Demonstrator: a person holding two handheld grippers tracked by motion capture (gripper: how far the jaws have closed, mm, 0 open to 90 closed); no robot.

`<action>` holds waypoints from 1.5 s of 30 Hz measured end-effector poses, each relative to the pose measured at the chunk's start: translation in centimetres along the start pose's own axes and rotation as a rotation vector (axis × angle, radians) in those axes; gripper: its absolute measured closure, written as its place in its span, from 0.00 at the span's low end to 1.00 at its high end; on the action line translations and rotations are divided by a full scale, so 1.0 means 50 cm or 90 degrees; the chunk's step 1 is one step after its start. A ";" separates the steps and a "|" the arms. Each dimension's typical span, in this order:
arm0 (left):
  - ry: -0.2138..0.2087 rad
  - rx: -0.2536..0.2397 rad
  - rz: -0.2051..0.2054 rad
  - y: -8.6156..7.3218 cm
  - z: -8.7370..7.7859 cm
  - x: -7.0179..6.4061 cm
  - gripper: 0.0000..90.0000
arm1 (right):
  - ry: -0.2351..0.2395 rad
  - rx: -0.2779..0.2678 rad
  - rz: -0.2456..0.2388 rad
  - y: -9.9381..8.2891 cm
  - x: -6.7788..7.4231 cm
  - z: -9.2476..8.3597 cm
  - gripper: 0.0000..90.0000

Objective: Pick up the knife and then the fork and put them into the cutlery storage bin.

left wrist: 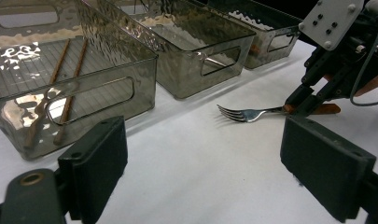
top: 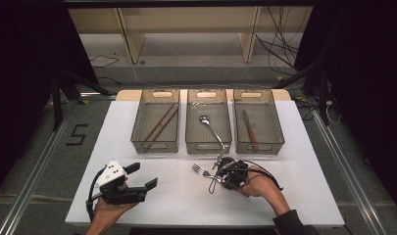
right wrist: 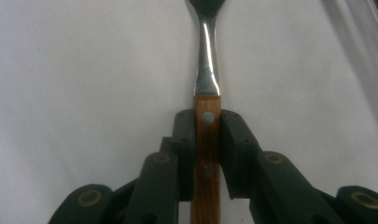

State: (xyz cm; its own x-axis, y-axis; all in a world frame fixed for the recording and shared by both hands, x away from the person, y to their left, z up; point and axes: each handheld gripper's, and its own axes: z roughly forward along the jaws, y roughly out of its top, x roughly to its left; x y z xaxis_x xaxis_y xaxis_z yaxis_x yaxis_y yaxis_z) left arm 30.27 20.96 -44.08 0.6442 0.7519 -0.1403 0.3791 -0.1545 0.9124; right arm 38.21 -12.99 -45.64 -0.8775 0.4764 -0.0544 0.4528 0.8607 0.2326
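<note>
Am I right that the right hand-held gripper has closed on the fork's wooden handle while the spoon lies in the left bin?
Not quite: the spoon lies in the middle bin, as the high view shows. The left bin holds chopsticks. The right hand-held gripper does clamp the fork by its wooden handle.

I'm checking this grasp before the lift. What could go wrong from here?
The right tool pinches only the fork's narrow wooden handle, far from the prongs, so the fork may swing or slip when raised. The prongs could also catch a bin's front wall when carried over.
</note>
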 end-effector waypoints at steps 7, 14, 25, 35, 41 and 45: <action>0.001 -0.002 -0.003 0.000 0.000 0.000 0.16 | 0.001 -0.016 0.004 -0.003 -0.003 -0.015 0.86; 0.001 -0.002 -0.003 0.000 -0.001 0.000 0.16 | -0.008 -0.069 0.022 -0.008 -0.012 -0.049 0.86; 0.002 -0.002 -0.003 0.000 -0.001 0.001 0.16 | -0.006 -0.147 0.062 -0.020 -0.032 -0.090 0.86; 0.004 -0.002 -0.004 0.000 -0.001 0.000 0.16 | -0.015 -0.179 0.077 -0.014 -0.043 -0.108 0.86; 0.004 -0.003 -0.005 0.000 -0.001 0.000 0.16 | -0.029 -0.212 0.092 -0.010 -0.057 -0.131 0.86; 0.004 -0.003 -0.005 0.000 -0.001 0.001 0.16 | -0.040 -0.234 0.118 -0.013 -0.077 -0.146 0.86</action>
State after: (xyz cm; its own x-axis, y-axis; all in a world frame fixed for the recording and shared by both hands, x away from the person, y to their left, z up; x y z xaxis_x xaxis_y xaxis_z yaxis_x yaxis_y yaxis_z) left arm 30.26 21.00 -44.09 0.6371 0.7571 -0.1445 0.3804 -0.1458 0.9133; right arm 40.12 -16.69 -38.49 -0.7704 0.6366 -0.0359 0.5052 0.6438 0.5747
